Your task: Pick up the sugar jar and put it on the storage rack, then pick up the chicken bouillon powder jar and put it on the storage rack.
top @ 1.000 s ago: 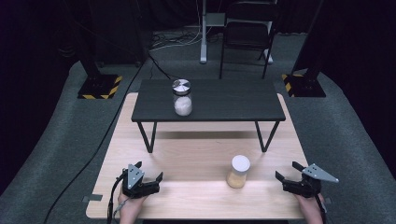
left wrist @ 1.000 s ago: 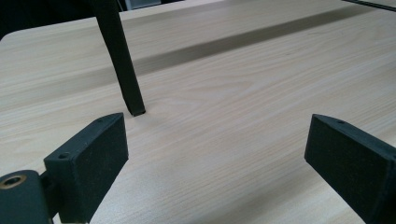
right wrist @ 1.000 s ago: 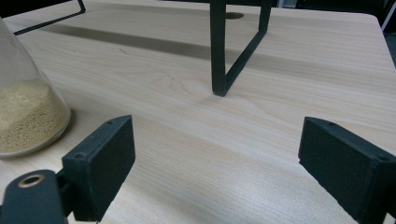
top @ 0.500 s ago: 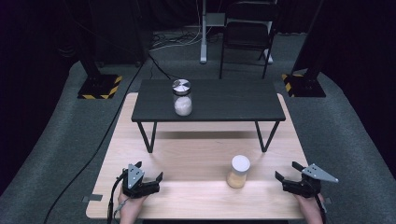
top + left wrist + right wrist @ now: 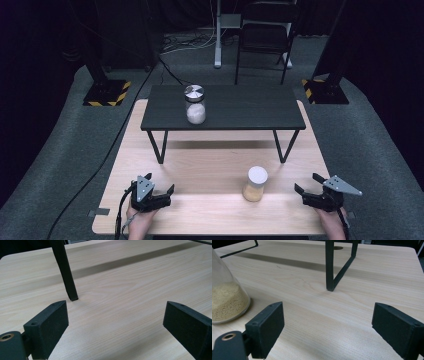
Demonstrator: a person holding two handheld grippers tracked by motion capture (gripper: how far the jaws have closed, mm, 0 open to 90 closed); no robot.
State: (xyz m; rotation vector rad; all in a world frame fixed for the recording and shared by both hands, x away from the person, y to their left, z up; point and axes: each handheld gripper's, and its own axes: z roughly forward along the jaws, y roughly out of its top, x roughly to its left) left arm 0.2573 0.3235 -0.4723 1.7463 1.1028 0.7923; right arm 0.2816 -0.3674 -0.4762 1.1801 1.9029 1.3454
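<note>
Grain jar [image 5: 227, 300] top cut off beside open right claw [image 5: 325, 328].

Cut off at left edge of right gripper view: jar of yellowish grains [image 5: 227, 300], lid out of frame.

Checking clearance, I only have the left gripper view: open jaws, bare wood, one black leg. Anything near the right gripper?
Observer: Yes, a jar of tan grains stands on the wooden table, just left of the right gripper.
Operator: Touching it?
Observer: No. In the right gripper view the jar sits apart, outside the open jaws.
Operator: Other items?
Observer: A silver-lidded jar of white grains stands on the black shelf.
</note>
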